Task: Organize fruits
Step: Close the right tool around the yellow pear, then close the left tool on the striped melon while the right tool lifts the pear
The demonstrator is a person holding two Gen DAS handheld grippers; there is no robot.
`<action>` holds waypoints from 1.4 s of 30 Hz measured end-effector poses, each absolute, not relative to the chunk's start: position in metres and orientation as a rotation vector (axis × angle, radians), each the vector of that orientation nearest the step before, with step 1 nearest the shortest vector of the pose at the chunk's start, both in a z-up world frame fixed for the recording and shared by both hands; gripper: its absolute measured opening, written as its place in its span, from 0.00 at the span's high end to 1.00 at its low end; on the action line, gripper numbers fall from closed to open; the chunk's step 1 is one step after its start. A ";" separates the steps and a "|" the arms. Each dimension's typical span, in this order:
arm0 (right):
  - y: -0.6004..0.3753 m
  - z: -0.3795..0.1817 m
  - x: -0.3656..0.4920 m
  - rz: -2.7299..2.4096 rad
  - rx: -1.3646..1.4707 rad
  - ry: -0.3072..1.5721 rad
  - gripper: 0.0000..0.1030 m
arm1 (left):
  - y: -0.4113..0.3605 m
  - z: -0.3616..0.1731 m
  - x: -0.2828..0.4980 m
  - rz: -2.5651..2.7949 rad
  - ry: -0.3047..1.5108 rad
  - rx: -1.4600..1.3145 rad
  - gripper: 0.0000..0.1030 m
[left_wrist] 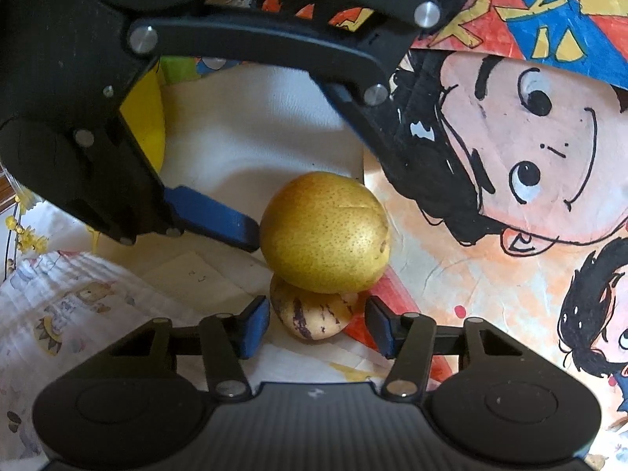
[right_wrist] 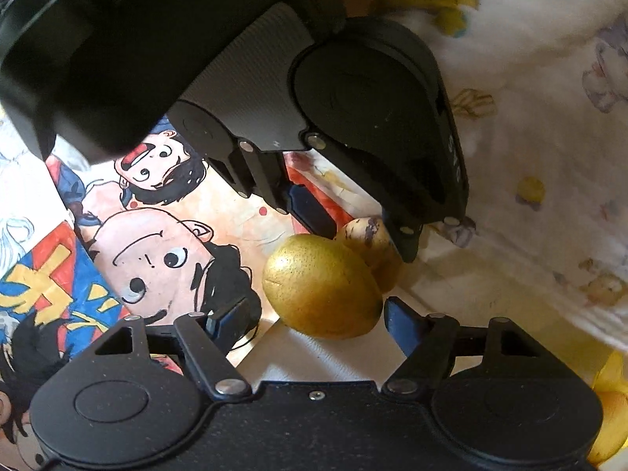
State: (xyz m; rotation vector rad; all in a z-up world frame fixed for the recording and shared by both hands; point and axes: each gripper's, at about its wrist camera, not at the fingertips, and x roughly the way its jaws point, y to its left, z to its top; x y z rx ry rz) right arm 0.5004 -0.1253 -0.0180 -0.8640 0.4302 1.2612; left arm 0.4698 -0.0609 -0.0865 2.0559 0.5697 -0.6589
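A yellow-brown pear [left_wrist: 325, 231] lies on the table against a small cream melon with purple stripes [left_wrist: 310, 316]. My left gripper [left_wrist: 317, 325] is open, its blue pads on either side of the striped melon. My right gripper [left_wrist: 298, 180] comes in from the far side, open around the pear. In the right wrist view the pear [right_wrist: 322, 286] lies just beyond my open right gripper [right_wrist: 310, 324], with the striped melon [right_wrist: 371, 241] behind it between the fingers of my left gripper [right_wrist: 353, 231]. Neither gripper clamps a fruit.
A cartoon-print sheet [left_wrist: 510, 165] covers the right of the table. A white cloth with small prints [left_wrist: 59, 306] lies at the left. A white pad [left_wrist: 259, 133] lies behind the pear. A yellow object [left_wrist: 147, 117] stands beside it. Yellow fruit [right_wrist: 610, 412] shows at the right wrist view's edge.
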 end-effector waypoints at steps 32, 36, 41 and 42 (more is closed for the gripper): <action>-0.162 -0.016 0.482 1.306 -0.870 0.482 0.37 | -0.074 -0.075 0.459 -0.646 0.563 2.013 0.41; -0.161 -0.017 0.479 1.308 -0.884 0.463 0.36 | -0.065 -0.081 0.456 -0.649 0.552 2.023 0.41; -0.155 -0.012 0.478 1.316 -0.890 0.447 0.36 | -0.066 -0.082 0.453 -0.655 0.552 2.030 0.43; -0.154 -0.012 0.477 1.315 -0.894 0.441 0.36 | -0.066 -0.082 0.453 -0.655 0.556 2.028 0.43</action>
